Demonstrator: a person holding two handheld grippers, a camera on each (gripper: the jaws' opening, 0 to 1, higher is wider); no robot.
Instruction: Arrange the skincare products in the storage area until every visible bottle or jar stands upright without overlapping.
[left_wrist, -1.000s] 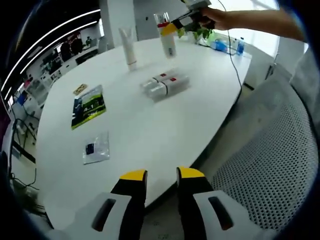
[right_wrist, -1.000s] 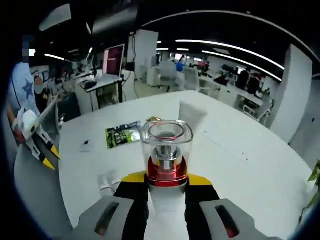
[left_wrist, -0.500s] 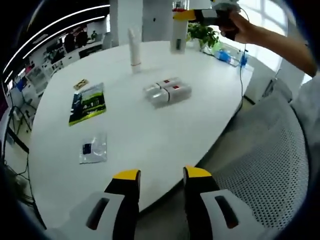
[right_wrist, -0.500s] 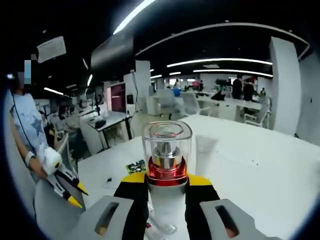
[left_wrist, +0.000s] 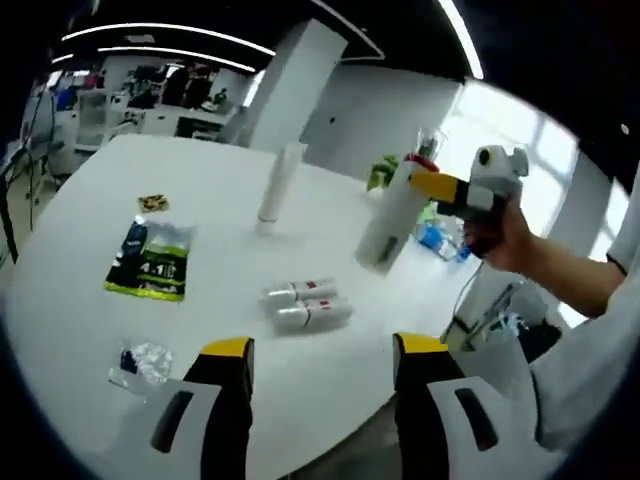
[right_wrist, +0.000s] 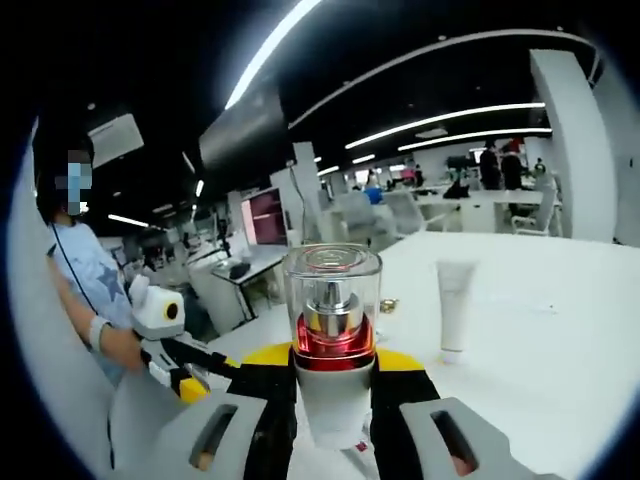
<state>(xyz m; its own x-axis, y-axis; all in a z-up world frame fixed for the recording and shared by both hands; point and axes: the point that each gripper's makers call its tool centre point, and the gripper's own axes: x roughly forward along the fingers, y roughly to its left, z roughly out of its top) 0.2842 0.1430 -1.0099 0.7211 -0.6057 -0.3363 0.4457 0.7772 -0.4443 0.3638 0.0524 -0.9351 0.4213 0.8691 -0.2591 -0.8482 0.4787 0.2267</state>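
My right gripper (right_wrist: 333, 360) is shut on a white pump bottle (right_wrist: 331, 345) with a red collar and a clear cap. In the left gripper view that bottle (left_wrist: 392, 214) hangs tilted above the white table (left_wrist: 80, 225), held by the right gripper (left_wrist: 432, 186) in a person's hand. Two white bottles (left_wrist: 303, 304) lie side by side on the table below it. A white tube (left_wrist: 272, 188) stands upright farther back, and the tube (right_wrist: 455, 305) is also in the right gripper view. My left gripper (left_wrist: 322, 350) is open and empty over the near table edge.
A green packet (left_wrist: 150, 260), a small clear sachet (left_wrist: 140, 362) and a small gold item (left_wrist: 152, 203) lie on the table's left side. A plant (left_wrist: 382, 172) stands at the far edge. A person holds the left gripper (right_wrist: 170, 340) at left.
The right gripper has brought the bottle closer, now tilted over the lying bottles. My left jaws have spread wider. Both views have swung.
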